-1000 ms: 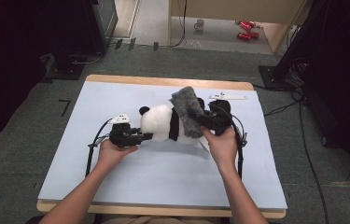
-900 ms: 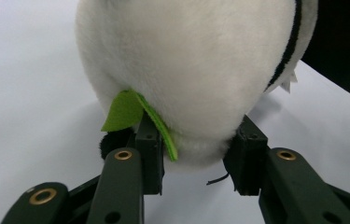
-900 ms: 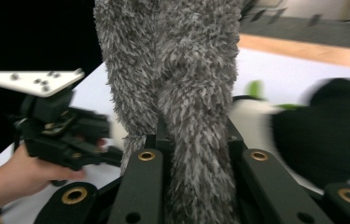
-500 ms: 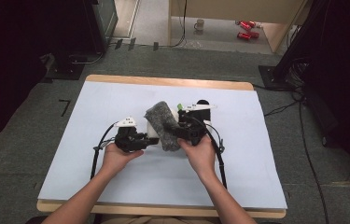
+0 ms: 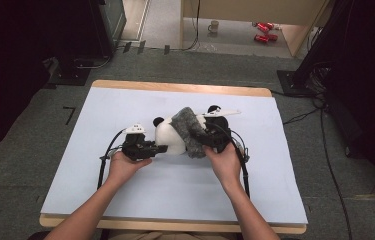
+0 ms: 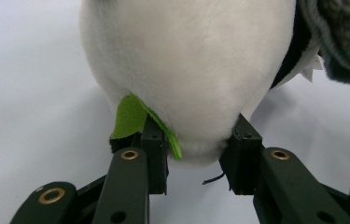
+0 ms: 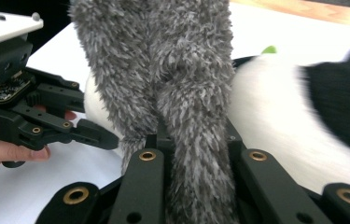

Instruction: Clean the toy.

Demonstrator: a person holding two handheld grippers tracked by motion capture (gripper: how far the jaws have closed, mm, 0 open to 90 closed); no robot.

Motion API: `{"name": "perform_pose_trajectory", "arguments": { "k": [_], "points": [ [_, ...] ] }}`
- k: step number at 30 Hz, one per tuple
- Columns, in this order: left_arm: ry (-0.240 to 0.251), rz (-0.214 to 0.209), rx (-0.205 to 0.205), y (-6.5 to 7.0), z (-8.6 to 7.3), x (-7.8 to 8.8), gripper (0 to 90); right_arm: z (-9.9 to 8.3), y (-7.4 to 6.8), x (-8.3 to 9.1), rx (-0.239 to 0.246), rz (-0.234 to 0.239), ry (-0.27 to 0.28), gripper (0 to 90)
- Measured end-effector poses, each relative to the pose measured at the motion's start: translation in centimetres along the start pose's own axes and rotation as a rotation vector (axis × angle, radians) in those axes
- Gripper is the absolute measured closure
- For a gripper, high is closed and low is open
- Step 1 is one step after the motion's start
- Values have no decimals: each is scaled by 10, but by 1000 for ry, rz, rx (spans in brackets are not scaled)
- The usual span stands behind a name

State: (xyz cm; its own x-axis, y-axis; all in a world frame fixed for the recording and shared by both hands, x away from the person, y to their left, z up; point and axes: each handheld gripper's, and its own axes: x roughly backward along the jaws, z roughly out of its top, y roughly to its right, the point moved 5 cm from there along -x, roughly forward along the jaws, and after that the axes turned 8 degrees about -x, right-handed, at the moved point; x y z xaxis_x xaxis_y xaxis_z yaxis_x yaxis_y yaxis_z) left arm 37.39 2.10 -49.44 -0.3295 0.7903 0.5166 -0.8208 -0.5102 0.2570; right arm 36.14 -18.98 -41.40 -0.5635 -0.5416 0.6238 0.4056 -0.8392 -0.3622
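Note:
A black-and-white panda plush (image 5: 169, 139) lies on the pale blue table top (image 5: 125, 105). My left gripper (image 5: 161, 148) comes at it from the left. Its jaws have just been closing and now pinch the plush's white rounded end (image 6: 186, 60), beside a green felt leaf (image 6: 128, 116). My right gripper (image 5: 202, 137) is shut on a grey fuzzy cloth (image 5: 187, 130), which hangs over the panda's middle. In the right gripper view the cloth (image 7: 163, 60) stands up from between the jaws (image 7: 193, 135), with the panda (image 7: 266, 107) behind it and the left gripper (image 7: 93, 133) at the left.
Black cables trail from both grippers across the table. The table's wooden edge (image 5: 175, 87) runs along the far side. On the floor beyond stand a mug (image 5: 214, 26) and red cans (image 5: 262, 30). Dark equipment flanks the table on both sides.
The right gripper has carried the grey cloth leftward and lower, from the panda's right side to across its middle. The left gripper has stayed on the plush.

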Motion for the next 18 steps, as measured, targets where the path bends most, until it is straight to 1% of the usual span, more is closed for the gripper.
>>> {"name": "perform_pose_trajectory", "arguments": {
  "k": [4,8,14,18],
  "points": [
    [-7,1,-6,-2,1,1,661,3,9,8,-21,-3,17,781],
    [-11,-5,0,-6,1,1,662,6,16,16,-41,-13,33,780],
    [-6,-12,7,-8,1,0,661,7,32,27,-76,-39,63,780],
    [-4,-19,9,-10,1,0,662,7,42,32,-98,-46,77,779]
  ]
}}
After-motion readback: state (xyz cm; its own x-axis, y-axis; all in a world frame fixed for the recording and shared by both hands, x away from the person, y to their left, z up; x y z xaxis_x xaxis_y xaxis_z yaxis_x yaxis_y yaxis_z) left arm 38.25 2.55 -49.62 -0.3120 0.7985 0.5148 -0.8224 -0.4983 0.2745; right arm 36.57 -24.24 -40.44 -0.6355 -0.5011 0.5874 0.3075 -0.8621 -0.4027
